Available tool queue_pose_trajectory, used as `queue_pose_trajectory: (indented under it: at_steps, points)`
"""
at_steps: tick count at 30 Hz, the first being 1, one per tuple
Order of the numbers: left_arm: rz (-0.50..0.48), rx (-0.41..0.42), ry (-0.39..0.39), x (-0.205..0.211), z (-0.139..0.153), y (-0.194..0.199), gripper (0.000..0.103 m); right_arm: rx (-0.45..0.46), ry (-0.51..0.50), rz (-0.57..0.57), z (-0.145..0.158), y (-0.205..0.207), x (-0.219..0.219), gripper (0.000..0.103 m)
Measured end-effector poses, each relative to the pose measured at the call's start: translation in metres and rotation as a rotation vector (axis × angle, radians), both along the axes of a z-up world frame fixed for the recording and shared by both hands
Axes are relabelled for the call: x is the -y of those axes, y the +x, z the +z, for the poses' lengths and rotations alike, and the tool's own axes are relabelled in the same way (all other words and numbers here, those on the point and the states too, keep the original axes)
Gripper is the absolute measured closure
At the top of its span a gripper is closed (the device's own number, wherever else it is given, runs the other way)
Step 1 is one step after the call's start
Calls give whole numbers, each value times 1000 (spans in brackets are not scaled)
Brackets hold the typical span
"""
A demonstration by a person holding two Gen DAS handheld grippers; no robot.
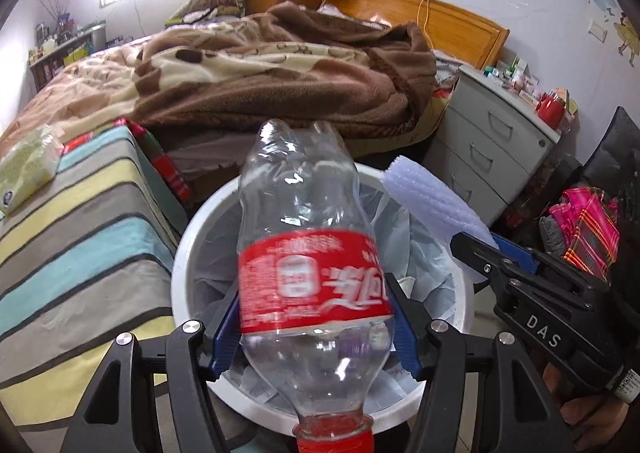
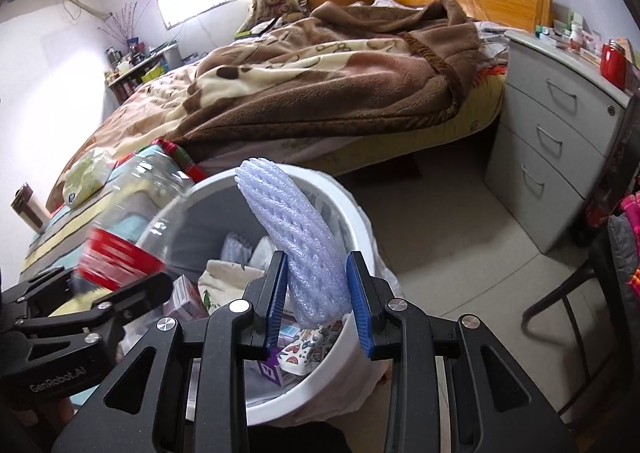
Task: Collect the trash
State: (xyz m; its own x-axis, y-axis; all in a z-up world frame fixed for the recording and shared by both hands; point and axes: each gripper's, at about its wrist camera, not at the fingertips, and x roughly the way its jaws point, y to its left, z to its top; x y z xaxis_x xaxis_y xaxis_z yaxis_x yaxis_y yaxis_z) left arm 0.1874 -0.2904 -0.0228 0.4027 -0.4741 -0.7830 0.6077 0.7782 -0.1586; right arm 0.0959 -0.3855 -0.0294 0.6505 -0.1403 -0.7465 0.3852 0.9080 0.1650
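My left gripper (image 1: 316,317) is shut on a clear empty plastic bottle (image 1: 308,237) with a red label and red cap, held over the white trash bin (image 1: 182,253). The bottle's blurred body also shows in the right wrist view (image 2: 132,229). My right gripper (image 2: 318,293) is shut on a white-lilac foam net sleeve (image 2: 296,225), held above the bin (image 2: 352,213). In the left wrist view the right gripper (image 1: 472,245) and the foam sleeve (image 1: 432,197) are at the bin's right rim. The bin holds paper, wrappers and small boxes.
A striped cloth-covered surface (image 1: 72,245) with a tissue pack (image 1: 24,169) is left of the bin. A bed with a brown blanket (image 2: 320,73) lies behind. A grey drawer unit (image 2: 560,141) stands right, with a chair (image 2: 600,273) and tiled floor (image 2: 440,221) nearby.
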Motion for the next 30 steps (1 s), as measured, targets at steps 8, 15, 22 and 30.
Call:
queue_pose_trajectory:
  at_steps: [8, 15, 22, 30]
  points:
    - [19, 24, -24, -5, 4, -1, 27, -15, 11, 8, -3, -1, -1, 44]
    - [32, 37, -25, -16, 10, -8, 27, -1, 5, 9, 2, -7, -8, 43]
    - [63, 62, -49, -37, 21, -25, 27, 44, 2, 4, 14, -19, -19, 43]
    - [95, 108, -51, -65, 31, -49, 27, 104, -26, 30, 23, -33, -43, 43]
